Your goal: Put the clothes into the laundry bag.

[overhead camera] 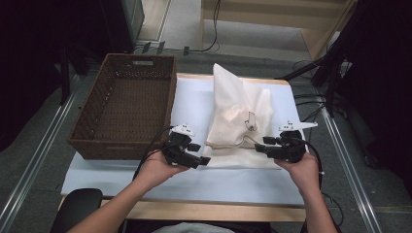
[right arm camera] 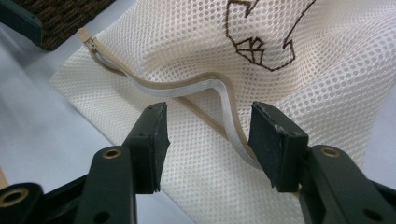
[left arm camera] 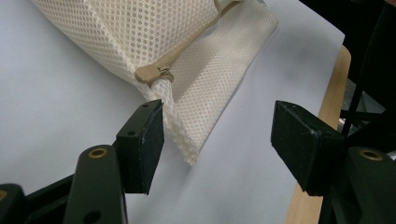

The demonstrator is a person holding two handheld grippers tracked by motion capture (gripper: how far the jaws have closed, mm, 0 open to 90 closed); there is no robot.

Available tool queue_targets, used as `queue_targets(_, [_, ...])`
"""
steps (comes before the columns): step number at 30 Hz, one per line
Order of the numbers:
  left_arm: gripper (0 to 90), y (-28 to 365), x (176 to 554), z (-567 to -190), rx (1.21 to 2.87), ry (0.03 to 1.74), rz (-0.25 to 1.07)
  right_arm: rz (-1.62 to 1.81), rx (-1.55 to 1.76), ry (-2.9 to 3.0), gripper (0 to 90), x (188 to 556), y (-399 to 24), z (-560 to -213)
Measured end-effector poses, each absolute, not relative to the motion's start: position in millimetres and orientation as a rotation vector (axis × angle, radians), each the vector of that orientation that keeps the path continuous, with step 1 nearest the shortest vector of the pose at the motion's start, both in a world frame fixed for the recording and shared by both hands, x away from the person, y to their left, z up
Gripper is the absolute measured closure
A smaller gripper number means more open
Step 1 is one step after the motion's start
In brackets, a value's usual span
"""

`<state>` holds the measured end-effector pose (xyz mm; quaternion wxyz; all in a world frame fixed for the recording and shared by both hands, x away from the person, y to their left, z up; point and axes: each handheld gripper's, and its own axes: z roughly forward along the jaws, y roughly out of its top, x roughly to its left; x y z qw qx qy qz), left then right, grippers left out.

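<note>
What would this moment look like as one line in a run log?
left gripper: open beside mesh bag corner | right gripper: open over zipper | wicker basket: left

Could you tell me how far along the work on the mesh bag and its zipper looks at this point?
Done: the mesh bag lies flat on the white sheet, its zipper gaping partly open. In hand: the left gripper sits with open jaws at the bag's corner by the zipper pull; the right gripper straddles the zipper tape, jaws open, gripping nothing. Left: the wicker basket holds nothing visible, so the bag may go there next.
</note>
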<state>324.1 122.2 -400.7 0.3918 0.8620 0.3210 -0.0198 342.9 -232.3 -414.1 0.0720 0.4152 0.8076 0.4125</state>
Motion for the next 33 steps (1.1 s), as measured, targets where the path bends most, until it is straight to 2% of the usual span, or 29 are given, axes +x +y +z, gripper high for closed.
queue_targets(15, [35.3, 145.1, 317.8, -399.9, 2.202, 0.820, 0.005, 1.241, 1.192, 2.454, 48.9, 330.7, -223.6, -409.1])
queue_targets(33, [35.3, 144.1, 318.6, -405.2, 2.220, 0.814, 0.005, 1.248, 1.201, 2.468, 48.0, 334.6, -226.4, -412.7])
